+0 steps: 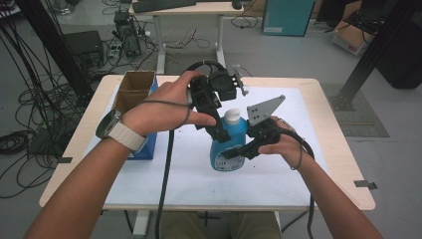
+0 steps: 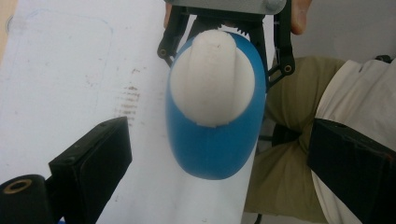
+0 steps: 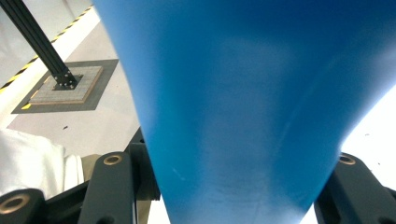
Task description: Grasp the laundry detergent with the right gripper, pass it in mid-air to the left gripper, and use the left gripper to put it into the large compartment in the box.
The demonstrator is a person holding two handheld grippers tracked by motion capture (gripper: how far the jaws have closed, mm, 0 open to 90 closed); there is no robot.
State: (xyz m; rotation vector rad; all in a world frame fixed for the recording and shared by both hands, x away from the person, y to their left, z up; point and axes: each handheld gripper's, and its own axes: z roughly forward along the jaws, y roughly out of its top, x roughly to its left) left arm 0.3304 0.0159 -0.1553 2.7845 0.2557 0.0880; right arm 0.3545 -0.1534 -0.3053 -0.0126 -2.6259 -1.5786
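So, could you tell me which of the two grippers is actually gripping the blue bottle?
The right gripper clamps the blue bottle low on its body; the left gripper hangs open above its white cap.

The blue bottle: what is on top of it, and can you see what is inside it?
A white cap sits on top of the blue bottle, closed. The left gripper hangs open above it. The bottle's contents cannot be seen: the blue wall is opaque and the cap covers its mouth.

A lab or workshop: beyond the bench [image 1: 318, 99], loose cables [image 1: 30, 99] sprawl over grey floor beside black framing posts [image 1: 378, 45], cardboard boxes [image 1: 351, 35] and a keyboard desk [image 1: 184, 10].
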